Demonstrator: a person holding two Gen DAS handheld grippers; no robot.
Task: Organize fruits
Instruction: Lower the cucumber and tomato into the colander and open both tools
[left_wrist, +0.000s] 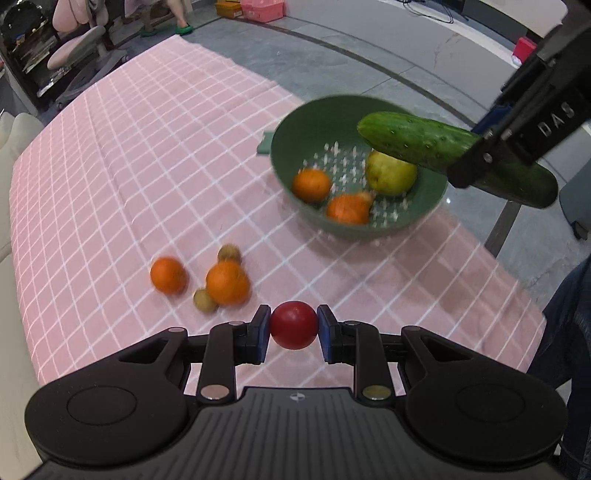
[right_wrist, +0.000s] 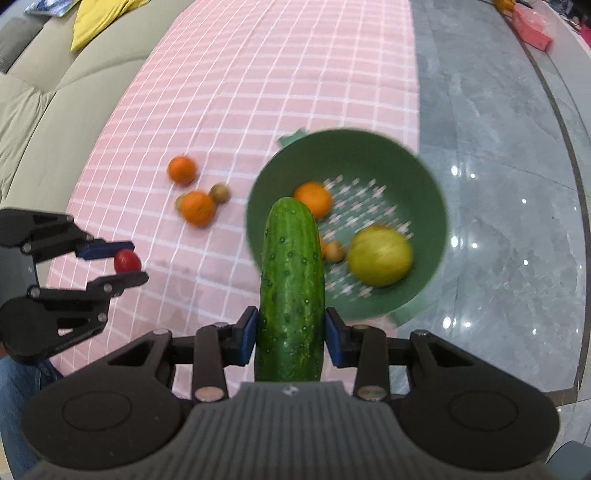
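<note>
My left gripper (left_wrist: 294, 329) is shut on a small red tomato (left_wrist: 294, 325) above the pink checked tablecloth (left_wrist: 129, 155); it also shows in the right wrist view (right_wrist: 123, 263). My right gripper (right_wrist: 291, 334) is shut on a green cucumber (right_wrist: 291, 280) and holds it over the near rim of the green colander bowl (right_wrist: 369, 147). In the left wrist view the cucumber (left_wrist: 417, 142) hangs over the bowl (left_wrist: 295, 136). The bowl holds two oranges (left_wrist: 312, 184), a yellow-green apple (left_wrist: 391, 171) and a small brown fruit (right_wrist: 334, 252).
Two oranges (left_wrist: 168, 275) (left_wrist: 227, 282) and two small brown fruits (left_wrist: 229, 254) (left_wrist: 204, 300) lie loose on the cloth left of the bowl. A beige sofa (right_wrist: 55, 92) runs along the table's far side. Grey tiled floor (right_wrist: 498, 184) lies beyond the bowl's side.
</note>
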